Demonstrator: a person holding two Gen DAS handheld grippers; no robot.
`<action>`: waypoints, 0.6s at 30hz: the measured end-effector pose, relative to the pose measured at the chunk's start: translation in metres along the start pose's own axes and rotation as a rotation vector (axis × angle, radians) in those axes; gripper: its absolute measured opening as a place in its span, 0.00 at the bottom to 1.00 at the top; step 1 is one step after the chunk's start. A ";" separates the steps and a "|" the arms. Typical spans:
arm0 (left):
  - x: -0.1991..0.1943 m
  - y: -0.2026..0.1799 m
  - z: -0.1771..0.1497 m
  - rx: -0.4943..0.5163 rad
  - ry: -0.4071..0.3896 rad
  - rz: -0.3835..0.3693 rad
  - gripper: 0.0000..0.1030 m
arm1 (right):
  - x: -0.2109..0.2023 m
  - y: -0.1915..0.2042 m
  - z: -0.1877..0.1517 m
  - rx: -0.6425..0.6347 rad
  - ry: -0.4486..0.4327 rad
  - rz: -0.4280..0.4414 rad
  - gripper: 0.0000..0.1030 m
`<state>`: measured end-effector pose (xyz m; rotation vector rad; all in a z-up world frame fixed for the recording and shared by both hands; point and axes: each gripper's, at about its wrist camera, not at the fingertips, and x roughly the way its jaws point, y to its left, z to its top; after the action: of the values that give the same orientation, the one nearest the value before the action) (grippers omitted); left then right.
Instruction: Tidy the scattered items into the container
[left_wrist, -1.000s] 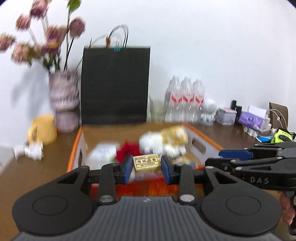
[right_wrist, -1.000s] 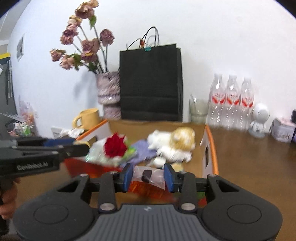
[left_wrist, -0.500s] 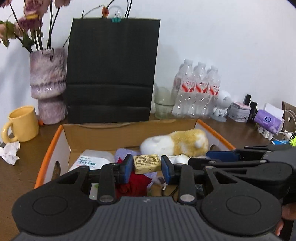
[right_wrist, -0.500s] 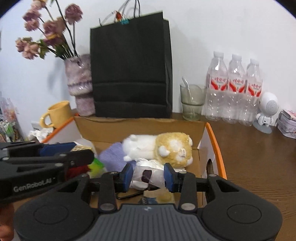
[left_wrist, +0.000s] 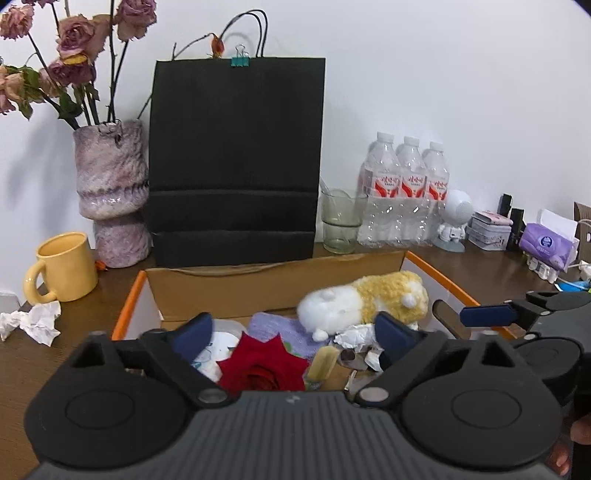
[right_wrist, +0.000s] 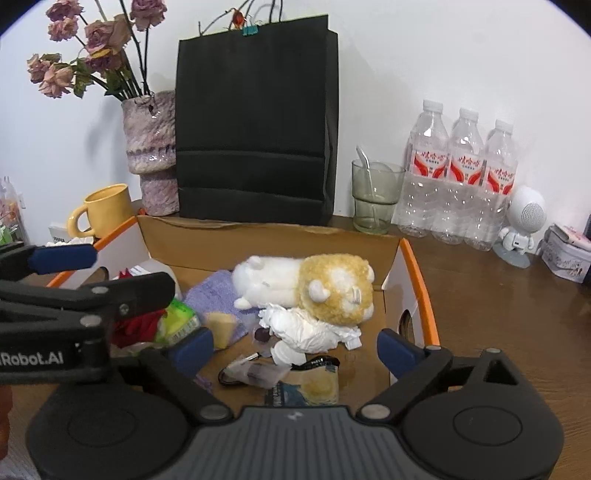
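Note:
An open cardboard box (left_wrist: 258, 284) with orange-edged flaps holds a white and yellow plush toy (left_wrist: 365, 302), a red rose (left_wrist: 264, 363), a purple cloth (left_wrist: 275, 328), crumpled white paper (right_wrist: 314, 328) and a clear plastic bag (right_wrist: 255, 371). A small yellow block (left_wrist: 325, 363) lies beside the rose; it also shows in the right wrist view (right_wrist: 221, 326). My left gripper (left_wrist: 291, 338) is open and empty over the box's front. My right gripper (right_wrist: 293, 349) is open and empty above the clear bag. Each gripper shows in the other's view.
Behind the box stand a black paper bag (left_wrist: 236, 158), a purple vase with dried roses (left_wrist: 110, 192), a yellow mug (left_wrist: 64, 267), a glass (left_wrist: 341, 221), three water bottles (left_wrist: 404, 192) and a white robot figure (right_wrist: 521, 225). Crumpled tissue (left_wrist: 33, 321) lies left.
Both grippers have opened. The yellow block has dropped from my left gripper into the box, and the clear bag has dropped from my right gripper into the box.

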<state>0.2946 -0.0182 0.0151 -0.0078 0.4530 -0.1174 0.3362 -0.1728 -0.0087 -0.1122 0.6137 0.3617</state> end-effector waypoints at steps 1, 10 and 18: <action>-0.001 0.000 0.001 0.002 0.000 0.006 1.00 | -0.002 0.001 0.001 0.000 0.000 0.001 1.00; -0.009 0.002 0.005 -0.030 0.034 0.052 1.00 | -0.017 0.007 0.006 0.001 0.008 -0.004 1.00; -0.045 0.003 0.004 -0.055 0.005 0.074 1.00 | -0.048 0.008 0.003 0.026 -0.017 -0.024 1.00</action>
<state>0.2565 -0.0102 0.0387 -0.0446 0.4607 -0.0322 0.2982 -0.1787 0.0212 -0.0911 0.5999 0.3310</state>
